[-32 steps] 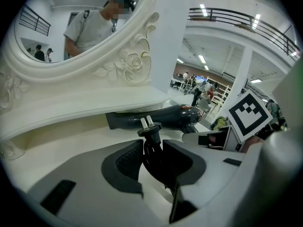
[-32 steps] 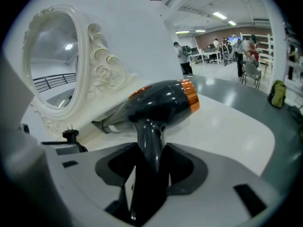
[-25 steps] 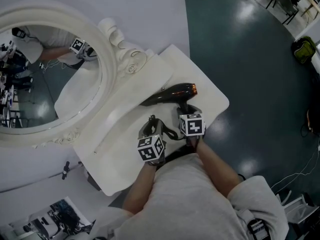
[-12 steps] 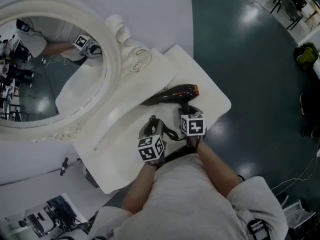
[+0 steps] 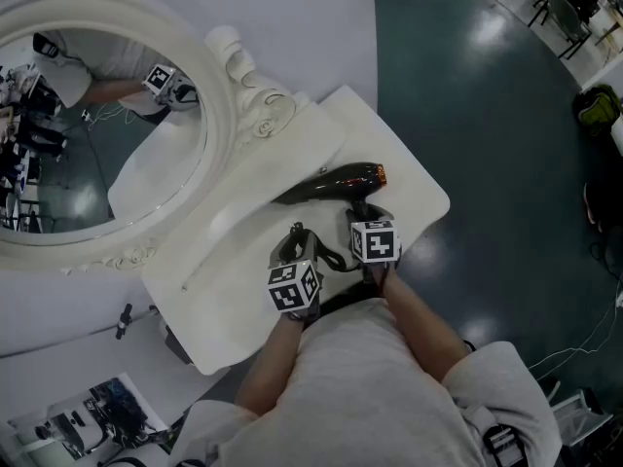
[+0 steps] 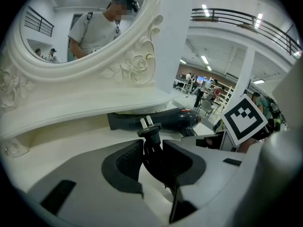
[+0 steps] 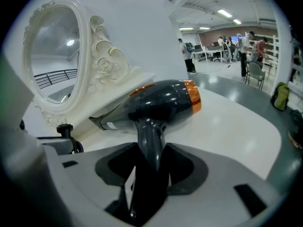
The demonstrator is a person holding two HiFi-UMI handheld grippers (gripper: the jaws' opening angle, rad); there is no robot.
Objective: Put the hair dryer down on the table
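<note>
- The mirror (image 5: 97, 115) fills the table's (image 5: 234, 309) back left, leaving bare top at the right.
- The left tool (image 6: 152, 150) is clenched on the plug (image 6: 147, 126), prongs up (probably to keep the cord from snagging).
- The right tool (image 7: 151, 169) grasps the hair dryer (image 7: 161, 103) by its handle, barrel level and low over the table beside the mirror's base. Whether it rests there, I cannot tell.

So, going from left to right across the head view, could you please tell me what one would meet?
mirror → left gripper → right gripper → green bag
</note>
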